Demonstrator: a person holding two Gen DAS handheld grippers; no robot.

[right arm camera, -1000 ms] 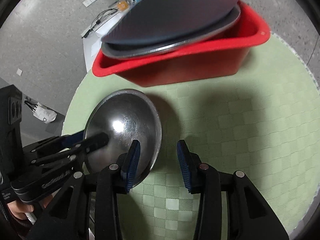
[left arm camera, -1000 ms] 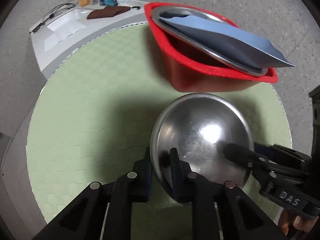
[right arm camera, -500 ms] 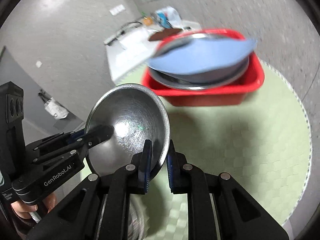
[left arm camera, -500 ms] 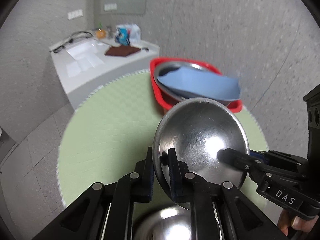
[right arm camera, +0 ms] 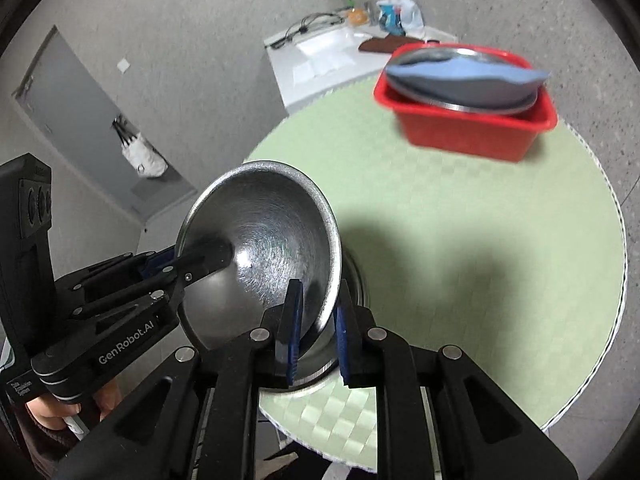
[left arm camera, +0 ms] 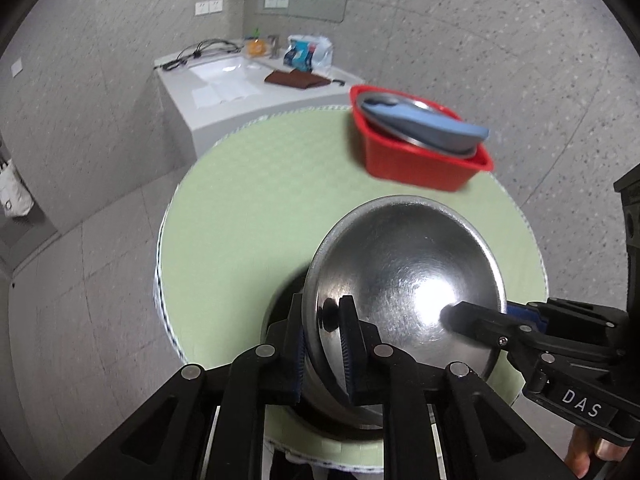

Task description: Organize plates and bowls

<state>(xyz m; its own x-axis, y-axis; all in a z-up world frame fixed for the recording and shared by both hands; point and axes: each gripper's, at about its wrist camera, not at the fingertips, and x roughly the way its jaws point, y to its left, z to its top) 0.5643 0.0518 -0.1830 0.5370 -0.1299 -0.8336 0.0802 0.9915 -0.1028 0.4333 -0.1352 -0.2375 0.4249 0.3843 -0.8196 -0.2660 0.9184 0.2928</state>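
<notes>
My left gripper (left arm camera: 324, 344) is clenched on the left rim of the steel bowl (left arm camera: 404, 280), one finger inside the wall and one outside. I hold the bowl tilted, its hollow facing me, above the near edge of the round table (left arm camera: 248, 200) with its green checked mat. Directly beneath the held bowl sits a second steel bowl (left arm camera: 340, 420), only partly visible behind my fingers; I cannot tell whether the two touch.

My right gripper (right arm camera: 316, 320) is clenched on the opposite rim of the same bowl (right arm camera: 260, 248), again one finger inside and one outside. In the left wrist view, that gripper (left arm camera: 452, 314) enters from the right and reaches into the bowl's hollow.

Beyond the bowl, at the far right of the table, stands the red tub (left arm camera: 416, 160). It holds a large steel plate (left arm camera: 416, 106), and a blue-grey plate (left arm camera: 432, 126) lies tilted on top, overhanging the tub's right rim. Beyond the bowl to the far left, off the table, stands a white counter (left arm camera: 224, 84) bearing cables, papers, a brown cloth (left arm camera: 296, 79) and bags.
</notes>
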